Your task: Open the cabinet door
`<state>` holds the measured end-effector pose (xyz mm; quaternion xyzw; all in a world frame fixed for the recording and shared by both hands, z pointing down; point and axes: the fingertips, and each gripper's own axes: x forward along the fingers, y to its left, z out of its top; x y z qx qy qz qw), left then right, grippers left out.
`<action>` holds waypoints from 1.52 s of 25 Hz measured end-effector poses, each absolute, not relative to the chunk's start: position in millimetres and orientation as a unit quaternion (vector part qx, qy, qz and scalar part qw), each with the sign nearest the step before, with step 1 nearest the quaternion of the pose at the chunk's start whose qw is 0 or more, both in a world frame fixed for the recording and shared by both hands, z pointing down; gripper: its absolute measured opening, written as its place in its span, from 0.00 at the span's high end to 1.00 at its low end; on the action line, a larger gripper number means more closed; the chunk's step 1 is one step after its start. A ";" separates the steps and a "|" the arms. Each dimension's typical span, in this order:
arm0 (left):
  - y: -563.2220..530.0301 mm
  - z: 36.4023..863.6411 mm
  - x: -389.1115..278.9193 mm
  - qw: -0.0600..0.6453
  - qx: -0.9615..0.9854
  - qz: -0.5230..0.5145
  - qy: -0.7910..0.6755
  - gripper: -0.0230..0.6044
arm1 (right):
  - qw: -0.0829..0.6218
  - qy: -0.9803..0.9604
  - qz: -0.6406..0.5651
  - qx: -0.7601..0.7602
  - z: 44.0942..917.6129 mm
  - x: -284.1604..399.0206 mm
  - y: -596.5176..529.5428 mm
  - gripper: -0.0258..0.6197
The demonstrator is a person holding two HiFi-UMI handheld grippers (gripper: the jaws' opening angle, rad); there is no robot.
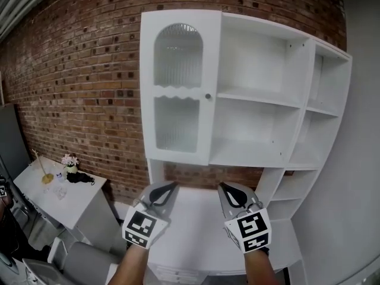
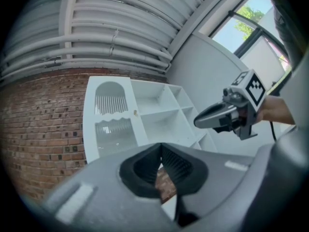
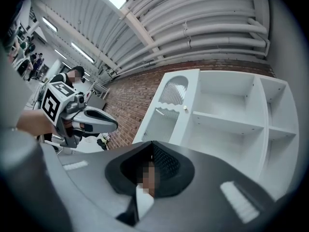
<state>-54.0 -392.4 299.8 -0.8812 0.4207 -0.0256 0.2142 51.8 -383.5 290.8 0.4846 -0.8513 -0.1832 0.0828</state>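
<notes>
A white cabinet [image 1: 255, 100] stands against the brick wall. Its left compartment is covered by a white door [image 1: 178, 88] with two ribbed glass panes and a small round knob [image 1: 208, 96] on its right edge; the door lies flush and closed. To the right are open shelves. Both grippers hang side by side below the door, over the cabinet's white counter [image 1: 193, 230], apart from it. My left gripper [image 1: 174, 186] is shut and empty. My right gripper [image 1: 221, 187] is shut and empty too. The door [image 2: 113, 120] and knob [image 3: 185, 108] lie ahead of both gripper views.
A low white side table [image 1: 83, 200] stands at the left with a small flower pot [image 1: 70, 161], a black object and a gold dish. A dark grey cabinet [image 1: 9, 141] stands at the far left. A plain grey wall [image 1: 350, 189] closes the right side.
</notes>
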 end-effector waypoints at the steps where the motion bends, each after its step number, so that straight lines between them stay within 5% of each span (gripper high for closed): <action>1: -396.6 300.5 -51.9 0.213 -0.879 -0.026 0.425 0.96 | 0.082 -0.854 -0.184 0.480 290.7 54.2 -388.7 0.96; 38: -530.1 314.4 -56.2 0.209 -0.878 -0.034 0.429 0.96 | 0.077 -0.856 -0.156 0.487 311.5 59.9 -532.7 0.96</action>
